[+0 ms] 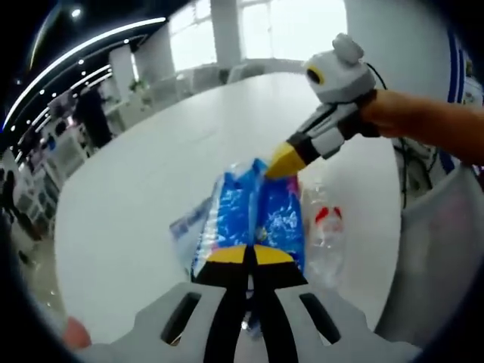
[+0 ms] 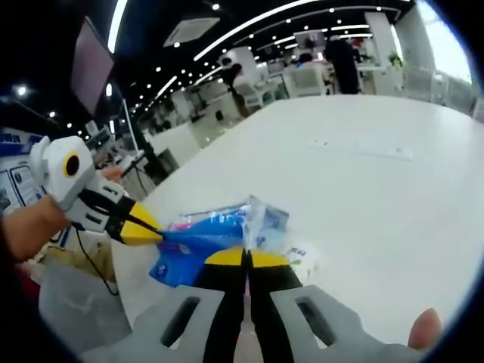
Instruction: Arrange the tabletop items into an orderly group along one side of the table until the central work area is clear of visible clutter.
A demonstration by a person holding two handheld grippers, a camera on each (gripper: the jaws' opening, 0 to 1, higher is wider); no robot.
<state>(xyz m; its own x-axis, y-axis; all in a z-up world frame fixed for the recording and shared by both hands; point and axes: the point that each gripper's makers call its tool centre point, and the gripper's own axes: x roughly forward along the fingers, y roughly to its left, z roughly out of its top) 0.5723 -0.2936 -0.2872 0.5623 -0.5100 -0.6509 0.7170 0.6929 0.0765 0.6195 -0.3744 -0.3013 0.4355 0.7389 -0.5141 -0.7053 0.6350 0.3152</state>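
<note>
Both claws [image 1: 249, 255] [image 2: 246, 259] pinch blue packet [image 1: 253, 215] near table [image 1: 136, 189] edge.

Daylight pours through the tall bright windows [image 1: 257, 30] and blows them out to plain white in the left gripper view. The broad white round table [image 1: 151, 181] takes a soft sheen with barely any shadow. In the right gripper view, long ceiling strip lights [image 2: 249, 26] streak across a dim hall. Fisheye bending curves every edge, and the background stays soft and blurred.
</note>
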